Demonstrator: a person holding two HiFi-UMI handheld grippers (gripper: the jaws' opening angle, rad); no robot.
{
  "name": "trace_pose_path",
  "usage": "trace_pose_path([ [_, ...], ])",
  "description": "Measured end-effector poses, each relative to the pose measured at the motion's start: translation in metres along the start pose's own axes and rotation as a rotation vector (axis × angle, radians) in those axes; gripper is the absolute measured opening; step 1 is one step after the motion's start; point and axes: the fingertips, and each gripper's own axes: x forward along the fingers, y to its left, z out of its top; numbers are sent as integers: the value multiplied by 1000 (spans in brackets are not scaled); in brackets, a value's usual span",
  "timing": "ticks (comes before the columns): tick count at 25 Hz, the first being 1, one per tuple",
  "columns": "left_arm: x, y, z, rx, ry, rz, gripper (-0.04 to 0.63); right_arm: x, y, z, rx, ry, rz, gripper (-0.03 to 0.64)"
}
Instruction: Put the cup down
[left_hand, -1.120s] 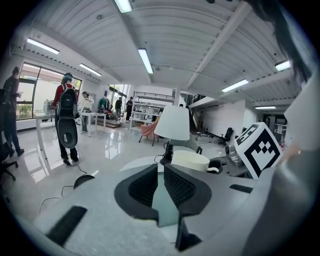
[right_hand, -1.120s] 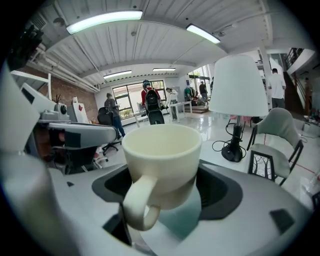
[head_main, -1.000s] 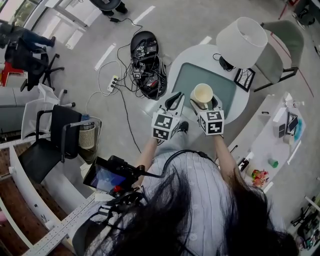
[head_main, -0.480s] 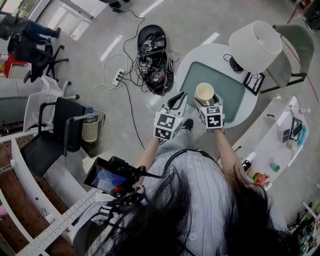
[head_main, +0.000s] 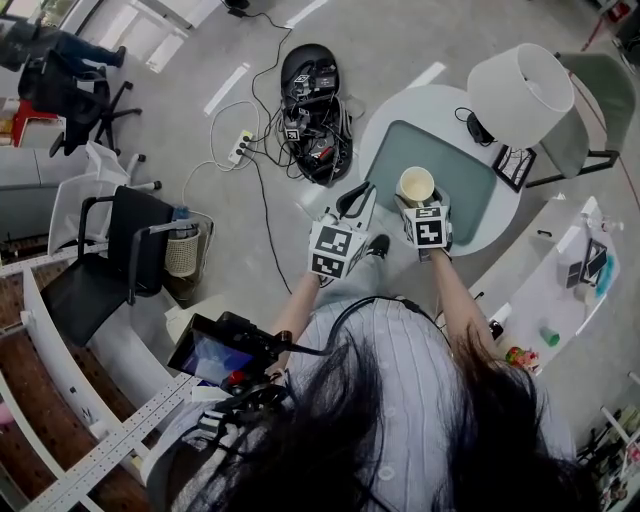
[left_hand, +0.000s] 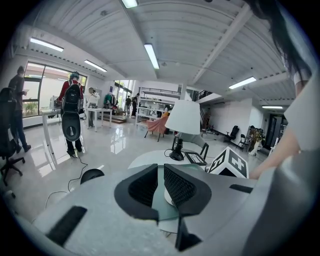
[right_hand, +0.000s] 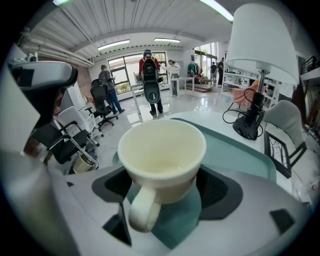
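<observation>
Seen from overhead, a person stands at a round white table (head_main: 402, 106) with a gripper in each hand. The right gripper (head_main: 417, 198) has its jaws closed on the sides of a cream cup (head_main: 415, 185). It holds the cup upright over the near edge of a teal mat (head_main: 470, 190) that covers the middle of the tabletop. In the right gripper view the cup is empty and its handle points back toward the camera. The dark pads press its lower body from either side, with the mat showing beneath. Whether the base touches the mat cannot be told.

The left gripper (head_main: 354, 198) hovers just beside the right one, at the table's edge. Its jaws are drawn all but together, with only a thin slit between the pads and nothing gripped.

A table lamp (head_main: 520, 88) with a white shade stands at the far side of the table, and a small framed stand (head_main: 514, 167) sits near its base. A green chair (head_main: 588, 105) is behind the table. A black bag (head_main: 310, 75) and tangled cables (head_main: 265, 190) lie on the floor to the left.
</observation>
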Motion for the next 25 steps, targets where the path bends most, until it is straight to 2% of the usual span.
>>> trace_pose_path([
  [5, 1, -2, -3, 1, 6, 0, 49, 2, -2, -8, -11, -15, 11, 399],
  [11, 1, -5, -3, 2, 11, -6, 49, 8, 4, -14, -43, 47, 59, 399],
  [19, 1, -10, -2, -9, 2, -2, 49, -3, 4, -28, -31, 93, 87, 399],
  [25, -2, -20, -2, -17, -14, -3, 49, -23, 7, -42, 7, 74, 103, 399],
])
